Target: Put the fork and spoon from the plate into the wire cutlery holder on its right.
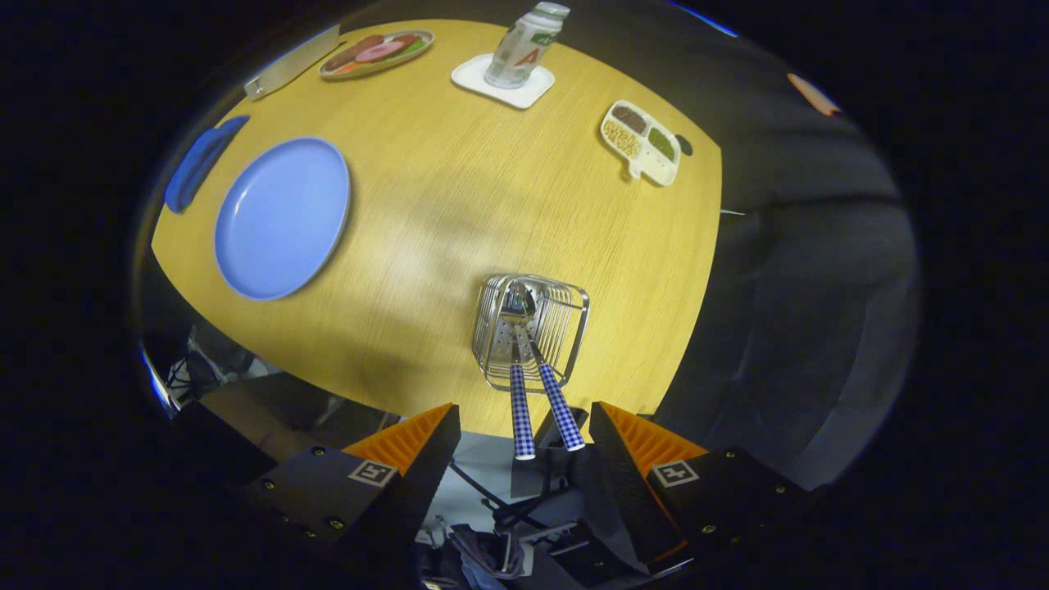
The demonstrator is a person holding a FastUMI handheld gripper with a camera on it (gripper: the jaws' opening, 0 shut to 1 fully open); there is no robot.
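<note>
The wire cutlery holder (pixel 531 329) is a shiny chrome basket of thin upright rods with a perforated base, standing near the near edge of the round wooden table (pixel 459 205). Two pieces of cutlery stand in it, heads down, side by side: the spoon (pixel 519 385), its bowl visible inside the basket, and the fork (pixel 557 401), whose head is hard to make out among the wires. Both have blue-and-white checked handles that lean out toward the gripper (pixel 524 434). The gripper's fingers are spread wide, pressing on nothing, with the two handle ends between them. One blue plate (pixel 282 216) lies bare to the far left. Beyond sit one bottle (pixel 524 45) on a white coaster (pixel 502 80), one divided snack tray (pixel 641 141) and one oval dish (pixel 376 53).
</note>
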